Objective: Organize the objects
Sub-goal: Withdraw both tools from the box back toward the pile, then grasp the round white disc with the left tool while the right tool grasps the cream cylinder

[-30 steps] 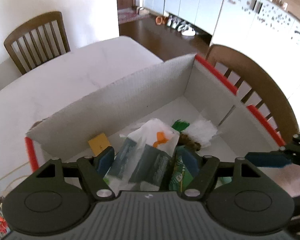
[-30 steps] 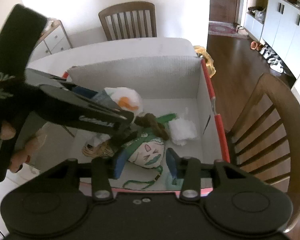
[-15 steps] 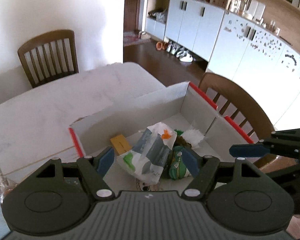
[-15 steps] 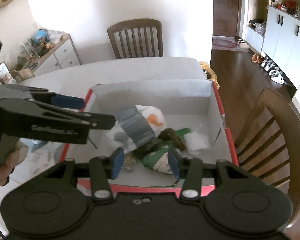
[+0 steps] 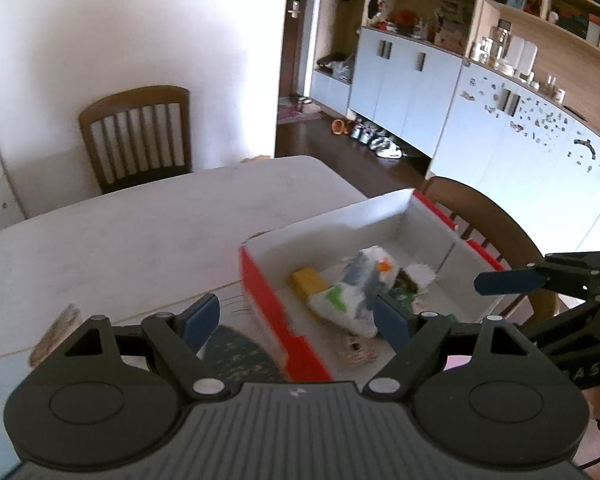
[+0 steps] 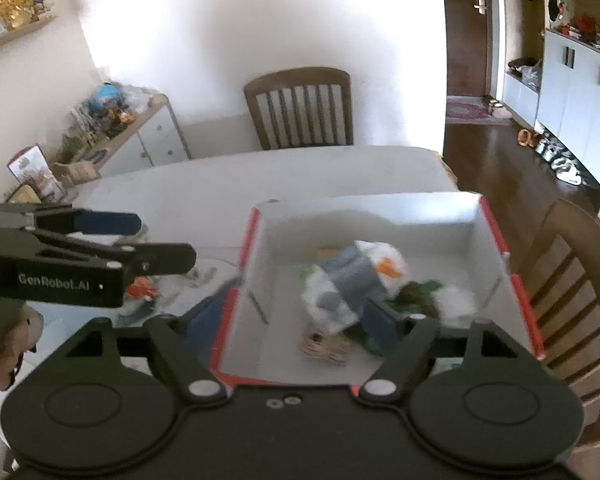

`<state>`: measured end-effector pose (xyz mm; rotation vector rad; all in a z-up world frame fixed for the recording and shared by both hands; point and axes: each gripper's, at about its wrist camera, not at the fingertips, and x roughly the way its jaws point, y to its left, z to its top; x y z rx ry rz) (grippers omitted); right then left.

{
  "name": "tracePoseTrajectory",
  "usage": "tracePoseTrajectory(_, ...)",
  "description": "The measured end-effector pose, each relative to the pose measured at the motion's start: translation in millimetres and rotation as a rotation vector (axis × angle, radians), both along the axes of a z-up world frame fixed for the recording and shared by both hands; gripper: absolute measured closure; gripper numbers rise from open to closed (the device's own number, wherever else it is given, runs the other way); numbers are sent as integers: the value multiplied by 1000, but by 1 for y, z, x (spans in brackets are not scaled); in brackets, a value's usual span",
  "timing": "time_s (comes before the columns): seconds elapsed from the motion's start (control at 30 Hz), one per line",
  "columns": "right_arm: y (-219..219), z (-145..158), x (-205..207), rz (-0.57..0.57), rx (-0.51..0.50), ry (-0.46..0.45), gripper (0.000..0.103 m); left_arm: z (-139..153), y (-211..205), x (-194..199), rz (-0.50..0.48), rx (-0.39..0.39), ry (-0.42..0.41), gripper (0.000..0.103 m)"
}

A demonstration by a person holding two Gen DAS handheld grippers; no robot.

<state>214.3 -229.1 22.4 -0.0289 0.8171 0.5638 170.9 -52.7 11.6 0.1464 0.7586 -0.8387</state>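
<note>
A white cardboard box with red edges (image 5: pixel 274 304) (image 6: pixel 496 232) stands on the table. In it lie a white and grey plastic packet (image 5: pixel 356 292) (image 6: pixel 348 284), a yellow block (image 5: pixel 309 281), a green and white pouch (image 6: pixel 416 296) and a white wad (image 5: pixel 419 273) (image 6: pixel 456 300). My left gripper (image 5: pixel 296 320) is open and empty, high above the box's left wall. My right gripper (image 6: pixel 292 324) is open and empty above the box's near edge. Each gripper shows in the other's view, the left (image 6: pixel 112 224) and the right (image 5: pixel 508 282).
A dark patterned item (image 5: pixel 236 356) lies on the table left of the box, with small red and white clutter (image 6: pixel 144 290) nearby. Wooden chairs stand at the far side (image 5: pixel 136 136) (image 6: pixel 300 108) and right of the box (image 5: pixel 496 220) (image 6: pixel 572 280). A cluttered sideboard (image 6: pixel 116 128) is at left.
Both grippers have risen and pulled back from the box, both open wider. The left one no longer straddles the plastic packet, which now lies in the box.
</note>
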Motion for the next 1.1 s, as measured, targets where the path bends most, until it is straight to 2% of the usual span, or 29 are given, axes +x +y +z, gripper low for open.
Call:
tracePoseTrajectory(0.07, 10, 2, -4, 3, 20, -10, 7, 0, 15, 4, 15, -2, -6, 17)
tracePoseTrajectory(0.2, 33, 3, -10, 18, 30, -20, 1, -2, 40, 11, 39, -10, -3, 13)
tracePoseTrajectory(0.27, 42, 3, -15, 22, 29, -27, 1, -4, 54, 15, 53, -24, 2, 6)
tracePoseTrajectory(0.47, 68, 2, -24, 27, 24, -42, 1, -11, 84, 25, 80, -23, 1, 1)
tracePoseTrajectory(0.97, 113, -13, -32, -47, 30, -49, 1, -56, 157, 48, 130, -9, 70, 0)
tracePoseTrajectory(1.1, 127, -17, -30, -20, 5, -44, 1, -67, 171, 54, 132, -24, 84, 0)
